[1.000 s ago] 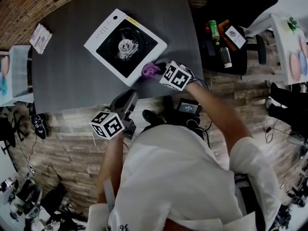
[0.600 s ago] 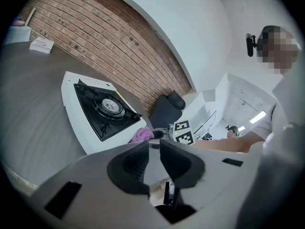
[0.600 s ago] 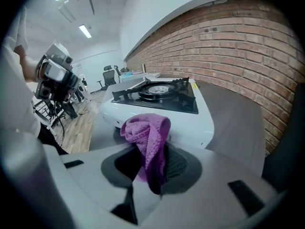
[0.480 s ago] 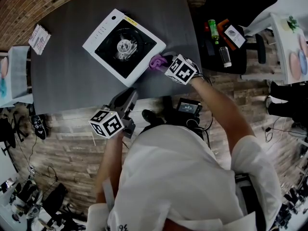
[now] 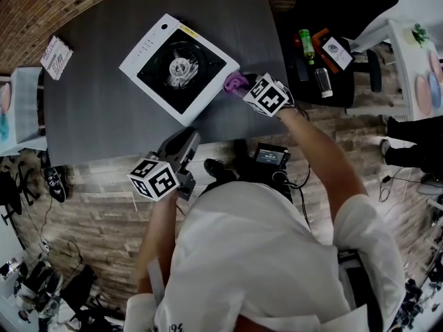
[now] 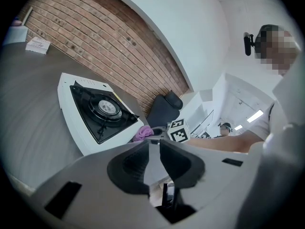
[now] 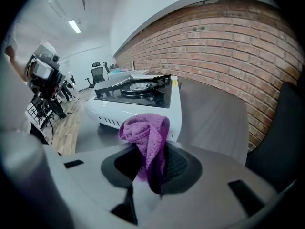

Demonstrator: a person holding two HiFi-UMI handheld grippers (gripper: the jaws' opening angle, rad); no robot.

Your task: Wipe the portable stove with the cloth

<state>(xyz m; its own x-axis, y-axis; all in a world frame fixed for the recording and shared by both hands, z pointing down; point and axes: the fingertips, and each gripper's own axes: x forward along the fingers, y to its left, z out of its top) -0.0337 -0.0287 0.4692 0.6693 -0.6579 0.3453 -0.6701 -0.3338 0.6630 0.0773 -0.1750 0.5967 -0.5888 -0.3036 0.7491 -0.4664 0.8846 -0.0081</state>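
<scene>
Pinched purple cloth in right tool, just beside white portable stove's right corner, upper centre of head view. Held left tool slightly parted, empty, lower left, off tabletop. Probably risked shoving the unbraced stove sideways.

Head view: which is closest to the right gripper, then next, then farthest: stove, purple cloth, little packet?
1. Purple cloth, clamped in the right gripper.
2. Stove, just to its left.
3. Little packet, far left corner of the table.
</scene>
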